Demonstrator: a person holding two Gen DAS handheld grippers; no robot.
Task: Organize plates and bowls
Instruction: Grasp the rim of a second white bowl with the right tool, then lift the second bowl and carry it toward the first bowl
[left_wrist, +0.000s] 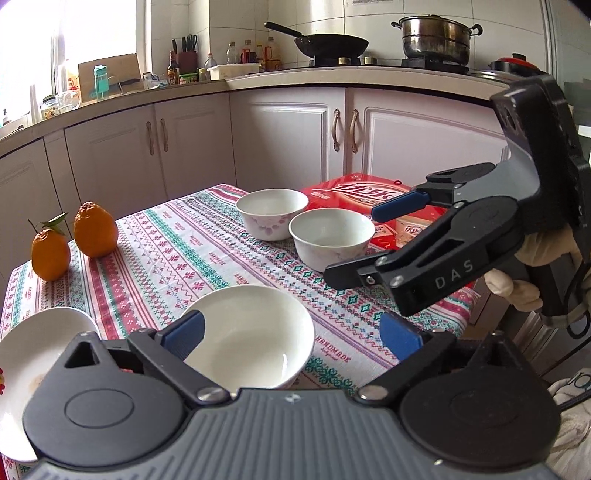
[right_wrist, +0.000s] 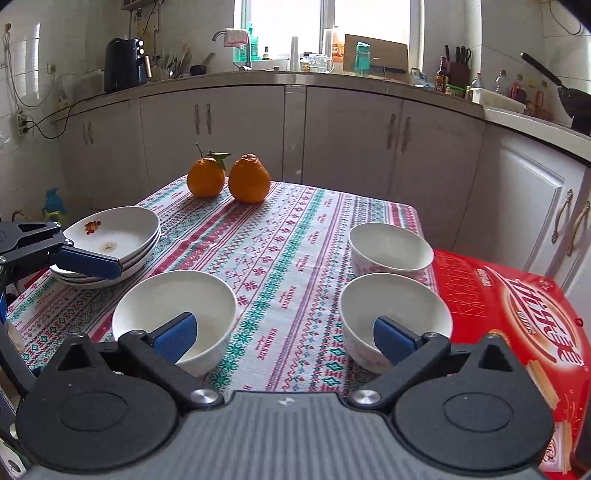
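Three white bowls stand on the patterned tablecloth (right_wrist: 288, 258). The near left bowl (left_wrist: 255, 332) (right_wrist: 177, 314) lies under my open left gripper (left_wrist: 291, 334). Two bowls stand close together at the right: a nearer one (left_wrist: 332, 236) (right_wrist: 395, 317) and a farther one (left_wrist: 271, 212) (right_wrist: 389, 249). A stack of white plates (right_wrist: 110, 243) (left_wrist: 33, 354) sits at the table's left edge. My right gripper (right_wrist: 286, 334) (left_wrist: 351, 245) is open and empty, hovering beside the nearer right bowl.
Two oranges (right_wrist: 229, 179) (left_wrist: 74, 240) stand at the far side of the table. A red box (right_wrist: 517, 295) (left_wrist: 369, 195) lies beside the table on the right. Kitchen cabinets (right_wrist: 351, 140) and a counter run behind.
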